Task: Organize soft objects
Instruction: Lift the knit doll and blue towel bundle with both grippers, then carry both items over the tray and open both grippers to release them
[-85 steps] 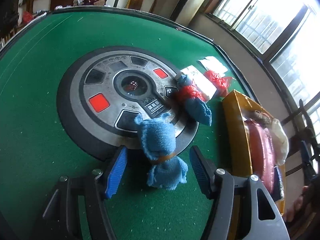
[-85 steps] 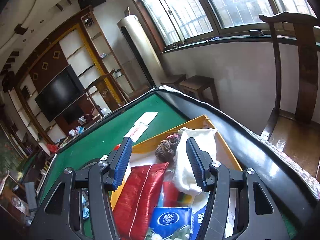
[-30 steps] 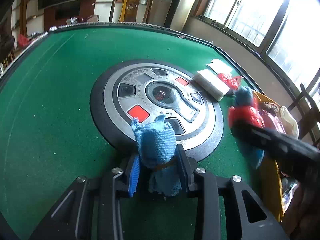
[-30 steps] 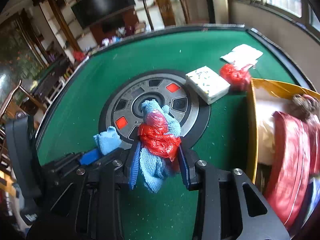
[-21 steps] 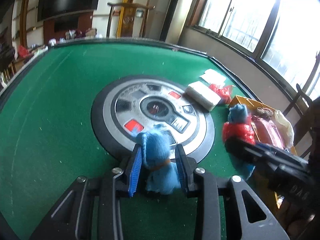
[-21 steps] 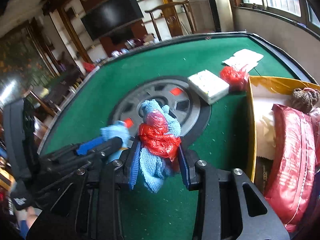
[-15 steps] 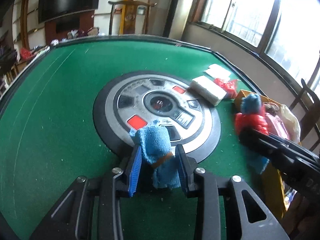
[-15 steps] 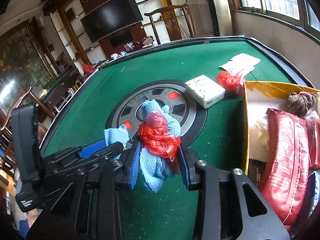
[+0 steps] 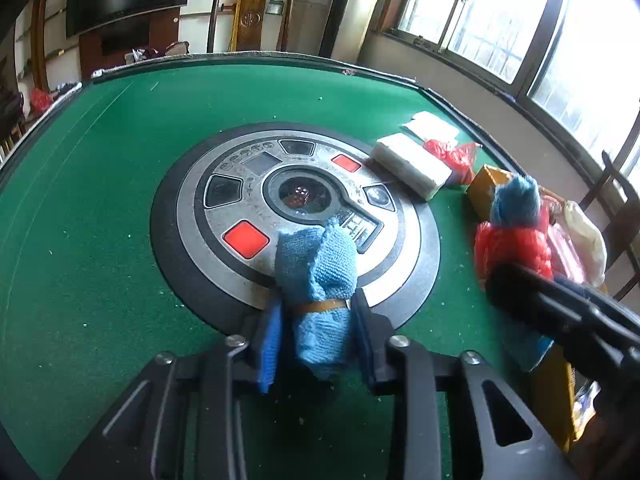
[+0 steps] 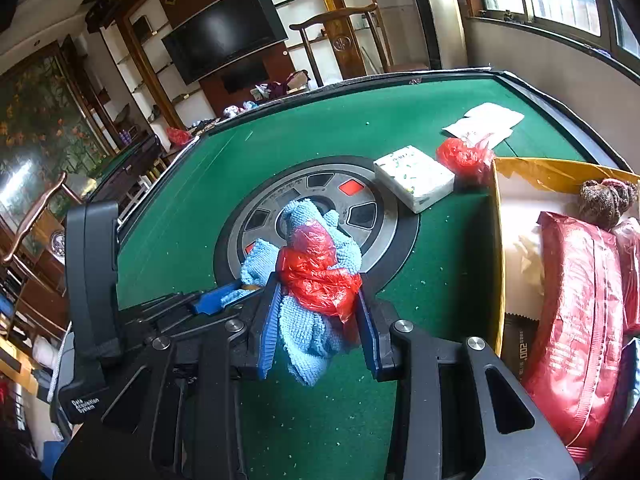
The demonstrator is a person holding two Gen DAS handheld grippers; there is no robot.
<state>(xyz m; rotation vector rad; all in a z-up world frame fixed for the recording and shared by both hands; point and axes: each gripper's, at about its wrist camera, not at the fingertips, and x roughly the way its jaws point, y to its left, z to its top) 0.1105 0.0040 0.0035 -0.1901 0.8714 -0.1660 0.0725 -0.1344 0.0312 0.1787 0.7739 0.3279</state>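
Note:
My left gripper [image 9: 318, 330] is shut on a blue cloth bundle [image 9: 318, 276] tied with a brown band, held above the green table's round centre panel [image 9: 296, 208]. My right gripper [image 10: 318, 320] is shut on a blue cloth wrapped in red plastic [image 10: 318, 276], held above the table just left of the yellow box [image 10: 532, 170]. This red-wrapped bundle also shows at the right of the left wrist view [image 9: 514, 236]. The left gripper with its blue bundle [image 10: 256, 264] shows to the left in the right wrist view.
A white tissue pack [image 10: 414, 178], a red plastic bag [image 10: 464, 156] and white paper packets [image 10: 484, 122] lie on the table near the box. The box holds a red packet [image 10: 576, 304], a brown knitted item [image 10: 608, 196] and other items.
Both grippers closed on their bundles and lifted them off the table. In the last half second both views barely shifted, with the right gripper a little closer to the box.

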